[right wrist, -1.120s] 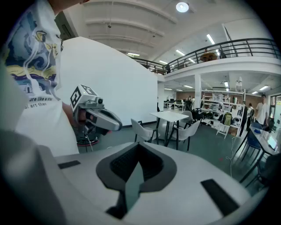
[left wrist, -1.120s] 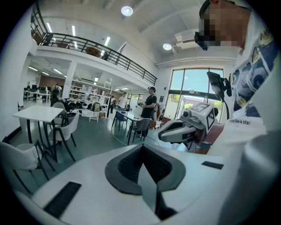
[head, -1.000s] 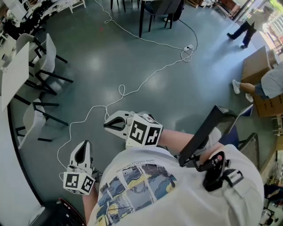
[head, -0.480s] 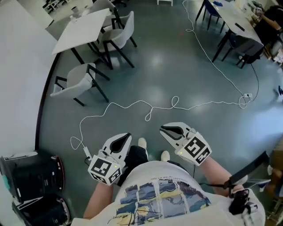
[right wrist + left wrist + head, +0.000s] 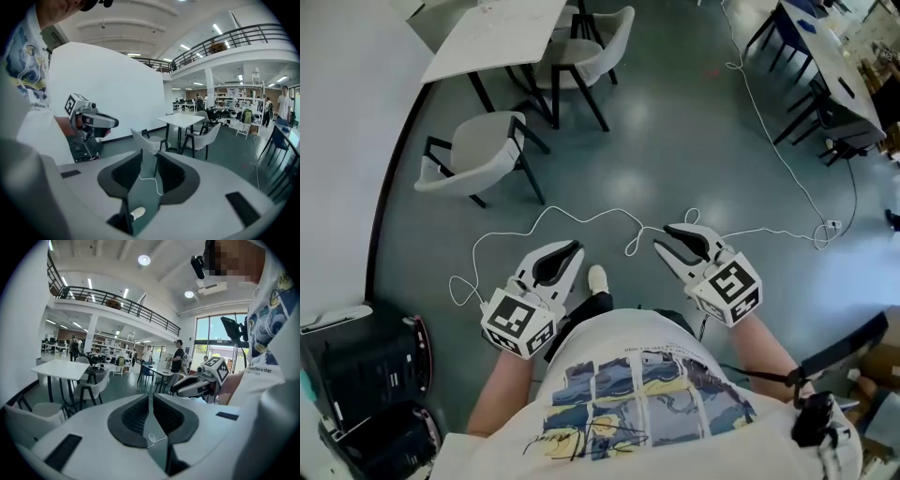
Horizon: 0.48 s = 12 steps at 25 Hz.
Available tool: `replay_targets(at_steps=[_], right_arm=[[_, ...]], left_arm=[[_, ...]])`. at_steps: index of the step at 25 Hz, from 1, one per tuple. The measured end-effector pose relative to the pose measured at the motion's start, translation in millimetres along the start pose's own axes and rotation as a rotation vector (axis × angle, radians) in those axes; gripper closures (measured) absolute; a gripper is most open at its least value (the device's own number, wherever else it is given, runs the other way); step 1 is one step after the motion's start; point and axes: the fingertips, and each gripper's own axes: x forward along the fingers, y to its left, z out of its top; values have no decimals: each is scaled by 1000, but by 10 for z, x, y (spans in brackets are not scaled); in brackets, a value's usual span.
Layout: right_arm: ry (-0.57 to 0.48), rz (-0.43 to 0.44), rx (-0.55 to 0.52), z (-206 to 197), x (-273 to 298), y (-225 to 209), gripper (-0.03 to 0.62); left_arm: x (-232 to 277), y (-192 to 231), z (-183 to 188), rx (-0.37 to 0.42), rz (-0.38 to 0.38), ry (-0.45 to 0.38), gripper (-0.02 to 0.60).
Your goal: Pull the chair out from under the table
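Note:
A white table (image 5: 497, 37) stands at the top left of the head view. One pale chair (image 5: 473, 150) sits clear of its near corner; a second chair (image 5: 600, 42) is at its right side. Both grippers hang over the floor, well short of the chairs. My left gripper (image 5: 570, 251) is shut and holds nothing; the left gripper view shows its tips (image 5: 150, 397) together. My right gripper (image 5: 675, 242) is open and its jaws are opening, with nothing between them. Past those tips (image 5: 149, 157) the right gripper view shows the near chair (image 5: 145, 140) and the table (image 5: 183, 119).
A white cable (image 5: 581, 220) snakes over the grey floor just ahead of the grippers, to a power strip (image 5: 832, 225). Black cases (image 5: 366, 366) stand at the lower left by a curved white wall (image 5: 347, 141). Dark tables (image 5: 825, 56) stand at the right.
The view has swung round so the white table and chairs are now ahead at the top. Both grippers have come forward side by side. The right jaws have parted.

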Motion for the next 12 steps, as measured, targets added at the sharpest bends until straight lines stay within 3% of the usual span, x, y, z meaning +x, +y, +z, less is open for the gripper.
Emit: replay_targets(at_steps=[6, 12], right_arm=[[-5, -9, 4, 529, 911, -283, 497], [30, -12, 38, 673, 1564, -952, 491]], left_arm=[[30, 977, 154, -10, -9, 36, 565], [564, 1660, 332, -62, -12, 21, 544]])
